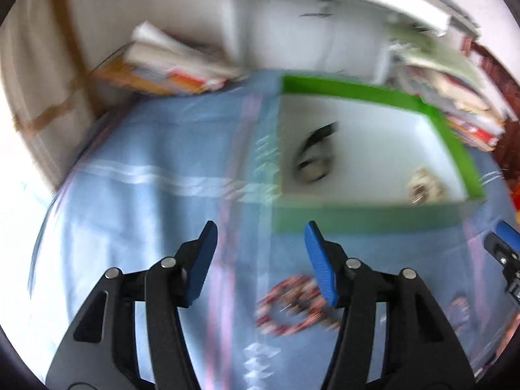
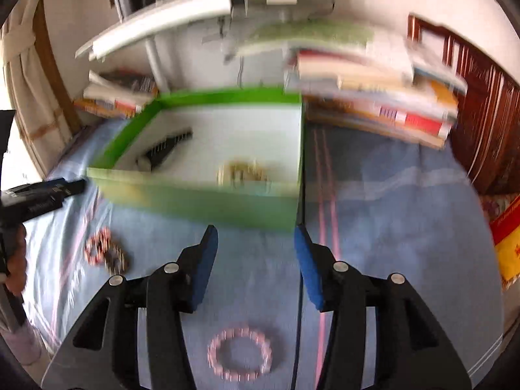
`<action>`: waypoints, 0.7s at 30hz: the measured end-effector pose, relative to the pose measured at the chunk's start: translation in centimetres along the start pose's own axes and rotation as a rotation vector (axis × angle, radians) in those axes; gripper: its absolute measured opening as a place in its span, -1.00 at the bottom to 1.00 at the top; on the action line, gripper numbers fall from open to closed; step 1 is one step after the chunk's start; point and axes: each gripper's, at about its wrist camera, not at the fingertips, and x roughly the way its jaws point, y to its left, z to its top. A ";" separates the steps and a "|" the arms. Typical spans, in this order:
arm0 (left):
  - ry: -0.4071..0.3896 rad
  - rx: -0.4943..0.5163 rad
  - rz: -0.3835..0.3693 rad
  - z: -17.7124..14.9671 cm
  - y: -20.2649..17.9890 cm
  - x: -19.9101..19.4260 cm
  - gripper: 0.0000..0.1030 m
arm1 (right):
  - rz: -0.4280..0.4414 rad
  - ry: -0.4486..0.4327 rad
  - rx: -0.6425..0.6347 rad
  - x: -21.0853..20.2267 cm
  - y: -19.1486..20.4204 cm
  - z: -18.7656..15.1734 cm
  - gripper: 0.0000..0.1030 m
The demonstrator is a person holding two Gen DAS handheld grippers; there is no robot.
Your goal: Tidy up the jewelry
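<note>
Left gripper (image 1: 260,260) is held with jaws spread, nothing between them; a red-and-white beaded bracelet (image 1: 289,305) lies on the blue striped cloth (image 1: 136,214) just below its right finger. Ahead sits the green-walled, white-floored box (image 1: 357,92). Right gripper (image 2: 255,265) is likewise released; a pink beaded bracelet (image 2: 240,354) lies beneath it, near the box.
</note>
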 end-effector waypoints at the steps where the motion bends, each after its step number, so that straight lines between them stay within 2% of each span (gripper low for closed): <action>1: 0.014 0.000 0.006 -0.9 0.4 0.2 0.05 | 0.016 0.028 -0.017 0.8 0.6 -0.6 -0.07; 3: 0.047 0.010 -0.001 -2.2 0.8 0.6 0.04 | 0.035 0.070 -0.044 1.9 1.7 -1.4 -0.27; 7: 0.081 0.043 0.002 -4.6 0.5 1.1 0.02 | 0.070 0.099 -0.087 2.8 4.0 -2.5 -0.39; 10: 0.100 0.048 0.016 -5.6 0.4 1.7 0.02 | 0.092 0.106 -0.116 3.0 5.3 -2.6 -0.40; 13: 0.126 0.051 0.009 -6.1 0.3 2.6 0.02 | 0.064 0.126 -0.146 3.9 6.3 -2.9 -0.42; 14: 0.127 0.050 0.008 -6.1 0.2 2.8 0.02 | 0.066 0.134 -0.149 4.2 6.4 -2.9 -0.47; 16: 0.116 0.049 0.009 -6.2 0.3 2.7 0.00 | 0.051 0.126 -0.169 4.3 6.7 -3.0 -0.82; 18: 0.117 0.043 -0.010 -6.3 0.3 2.7 -0.12 | 0.069 0.131 -0.163 4.3 6.8 -3.0 -0.92; 20: 0.117 0.044 -0.040 -6.3 0.2 2.7 -0.47 | 0.078 0.133 -0.157 4.3 6.7 -2.9 -0.92; 21: 0.118 0.044 -0.049 -6.3 0.1 2.6 -0.53 | 0.082 0.131 -0.152 4.2 6.7 -2.9 -0.92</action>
